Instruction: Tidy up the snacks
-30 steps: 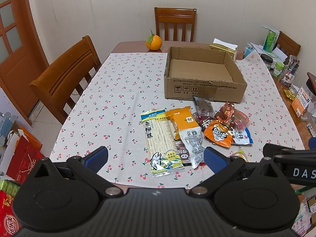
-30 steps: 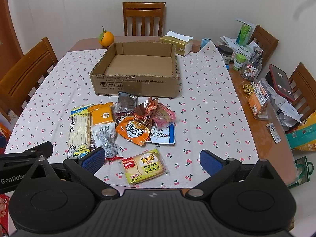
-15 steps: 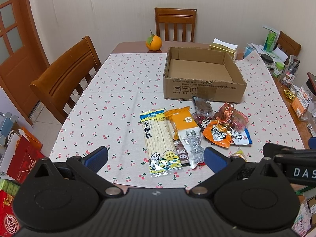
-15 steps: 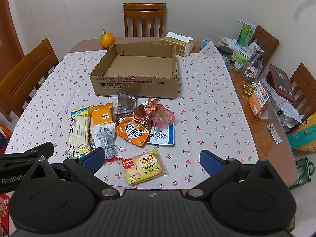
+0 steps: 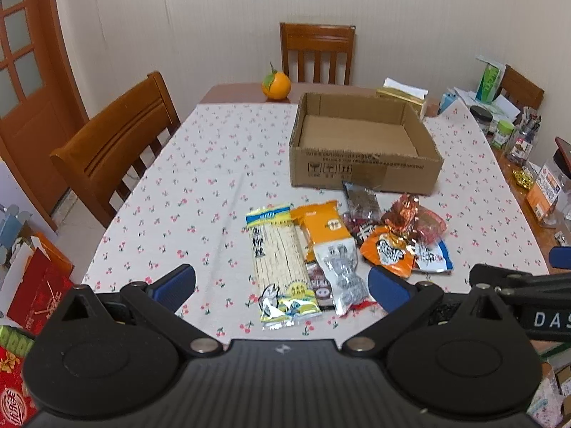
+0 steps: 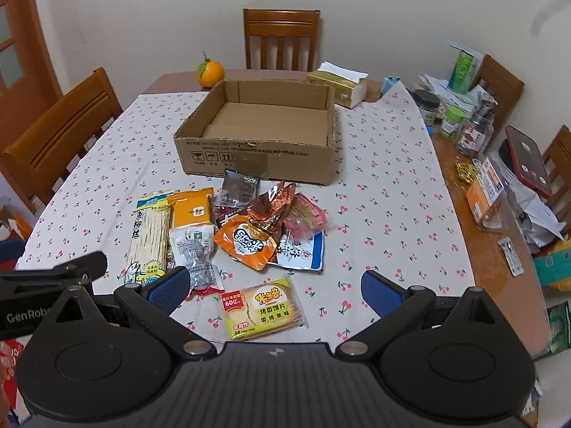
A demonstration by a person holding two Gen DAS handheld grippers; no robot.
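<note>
An empty cardboard box (image 5: 364,171) (image 6: 257,160) stands on the cherry-print tablecloth. In front of it lies a pile of snack packets: a long fish-strip pack (image 5: 278,264) (image 6: 148,239), an orange pack (image 5: 326,223) (image 6: 192,210), a clear silver pack (image 5: 342,274) (image 6: 196,260), an orange pouch (image 5: 387,253) (image 6: 246,242) and a yellow biscuit pack (image 6: 262,308). My left gripper (image 5: 282,285) is open above the near table edge, before the fish-strip pack. My right gripper (image 6: 274,285) is open above the biscuit pack. Both are empty.
An orange (image 5: 276,85) and a tissue box (image 6: 339,83) sit behind the cardboard box. Jars, papers and a phone (image 6: 528,164) crowd the right table edge. Wooden chairs (image 5: 117,142) stand at the left, far and right sides.
Both grippers have moved slightly forward toward the snack pile. Nothing on the table has moved.
</note>
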